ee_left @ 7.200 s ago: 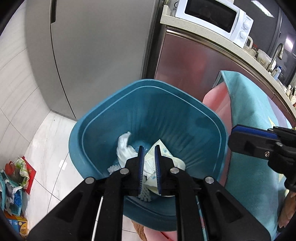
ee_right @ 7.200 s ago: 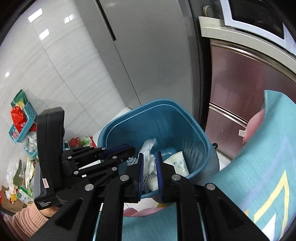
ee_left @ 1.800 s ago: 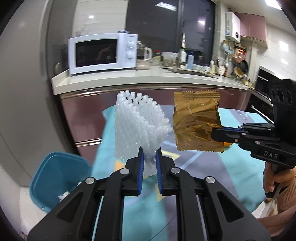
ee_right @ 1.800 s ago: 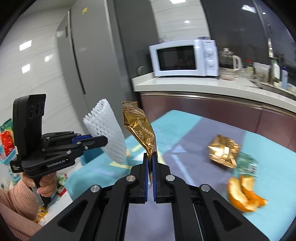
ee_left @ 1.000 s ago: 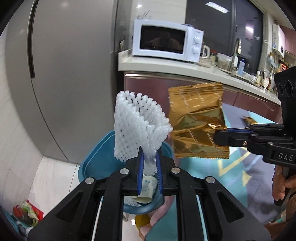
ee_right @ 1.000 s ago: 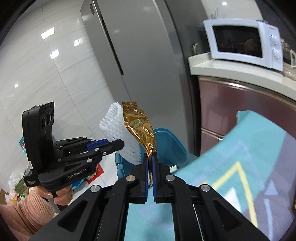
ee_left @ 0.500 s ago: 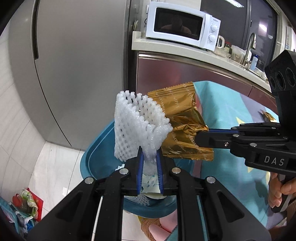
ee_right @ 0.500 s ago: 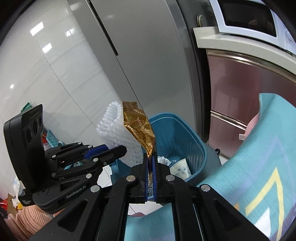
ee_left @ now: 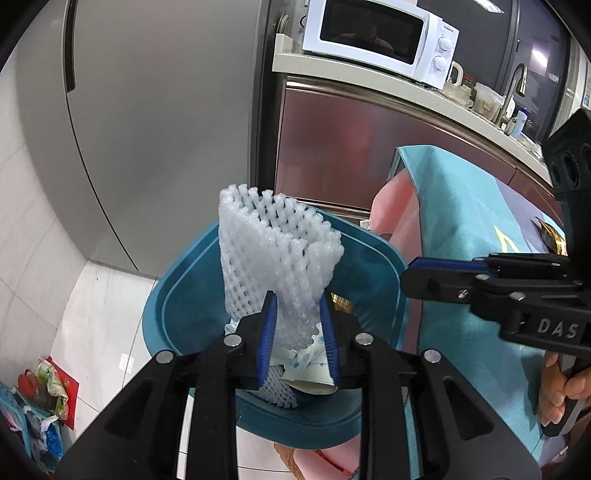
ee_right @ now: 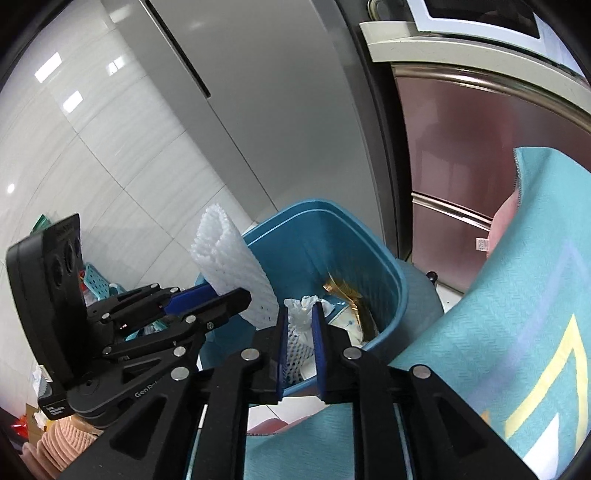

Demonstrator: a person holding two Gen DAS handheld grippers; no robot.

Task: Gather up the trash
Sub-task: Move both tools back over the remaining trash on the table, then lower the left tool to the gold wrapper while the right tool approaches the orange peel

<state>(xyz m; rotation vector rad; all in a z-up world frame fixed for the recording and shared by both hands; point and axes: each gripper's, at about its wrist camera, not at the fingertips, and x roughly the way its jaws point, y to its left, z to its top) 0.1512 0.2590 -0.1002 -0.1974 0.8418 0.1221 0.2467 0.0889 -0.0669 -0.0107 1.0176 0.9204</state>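
A white foam net (ee_left: 273,251) stands upright between the pads of my left gripper (ee_left: 297,321), right above the blue trash bin (ee_left: 177,306). Those jaws are opening, and the net's lower end still touches both pads. From the right wrist view the net (ee_right: 229,258) hangs over the bin's (ee_right: 314,236) left rim. My right gripper (ee_right: 298,325) is opening with nothing between its pads. The gold wrapper (ee_right: 347,295) is blurred inside the bin, beside a white tissue (ee_right: 304,304). A paper packet (ee_left: 310,365) lies at the bin's bottom.
The table's teal cloth (ee_left: 461,221) hangs at the right, close to the bin's rim. A grey fridge (ee_left: 166,110) stands behind the bin, and a microwave (ee_left: 376,33) sits on the counter. Bags and baskets (ee_left: 44,384) clutter the floor at the left.
Both grippers have sunk toward the bin. The right jaws parted and the gold wrapper dropped out of them into the bin. The left jaws have widened around the foam net.
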